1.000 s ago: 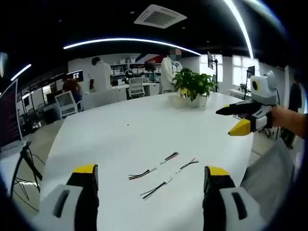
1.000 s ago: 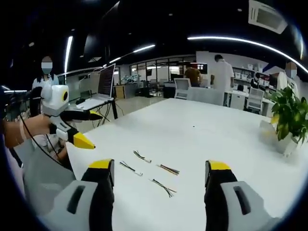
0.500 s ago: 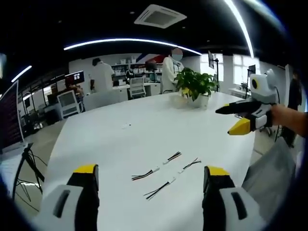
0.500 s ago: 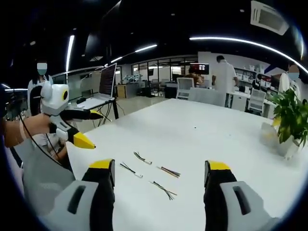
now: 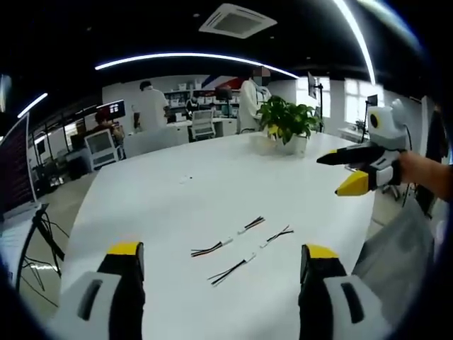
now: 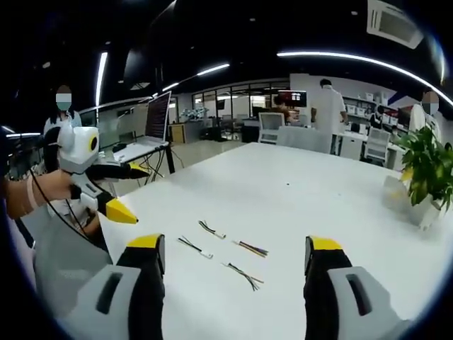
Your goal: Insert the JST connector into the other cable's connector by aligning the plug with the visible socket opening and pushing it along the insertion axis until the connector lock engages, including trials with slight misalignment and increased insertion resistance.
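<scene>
My left gripper (image 5: pixel 219 283) and right gripper (image 6: pixel 235 273) both hang with jaws wide apart over the white table (image 5: pixel 177 212), where the little cables (image 5: pixel 237 248) lie, thin, light and floppy, so I think I should pinch each by its hard plastic plug.

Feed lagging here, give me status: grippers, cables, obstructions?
Left gripper open, right gripper open, both hovering. Four cables loose on white table, unmated. Nothing in the way.
</scene>
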A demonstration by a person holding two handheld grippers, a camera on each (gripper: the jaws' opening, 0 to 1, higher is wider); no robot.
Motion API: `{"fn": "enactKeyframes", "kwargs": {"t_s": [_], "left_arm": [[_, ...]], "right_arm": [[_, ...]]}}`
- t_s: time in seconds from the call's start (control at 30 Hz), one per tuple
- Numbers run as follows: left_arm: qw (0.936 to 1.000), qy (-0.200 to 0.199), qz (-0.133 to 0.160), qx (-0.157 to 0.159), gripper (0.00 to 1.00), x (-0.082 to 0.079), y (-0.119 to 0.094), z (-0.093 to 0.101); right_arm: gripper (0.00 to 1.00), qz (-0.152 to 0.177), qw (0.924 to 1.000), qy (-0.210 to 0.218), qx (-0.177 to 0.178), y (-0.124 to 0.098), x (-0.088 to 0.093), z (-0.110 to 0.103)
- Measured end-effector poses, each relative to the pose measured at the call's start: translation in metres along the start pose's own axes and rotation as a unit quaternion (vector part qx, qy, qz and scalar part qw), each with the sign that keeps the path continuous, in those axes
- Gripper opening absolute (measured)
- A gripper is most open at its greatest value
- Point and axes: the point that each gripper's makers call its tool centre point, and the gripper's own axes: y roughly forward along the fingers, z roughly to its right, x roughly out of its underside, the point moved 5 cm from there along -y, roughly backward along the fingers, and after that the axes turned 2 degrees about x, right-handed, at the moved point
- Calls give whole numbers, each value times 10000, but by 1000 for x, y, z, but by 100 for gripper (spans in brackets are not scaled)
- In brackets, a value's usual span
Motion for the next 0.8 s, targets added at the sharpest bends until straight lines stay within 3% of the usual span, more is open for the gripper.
{"fn": "enactKeyframes", "kwargs": {"t_s": [0.1, 0.57, 0.8], "left_arm": [[10000, 2, -77, -4, 90, 2, 0, 0], [9997, -147, -133, 169, 92, 10, 0, 11], [9994, -173, -180, 225, 94, 13, 1, 14]], "right_arm": [[88, 4, 10000, 34, 52, 0, 1, 1], [89, -119, 9999, 54, -47, 3, 7, -6], [95, -134, 9999, 29, -74, 3, 8, -10]]}}
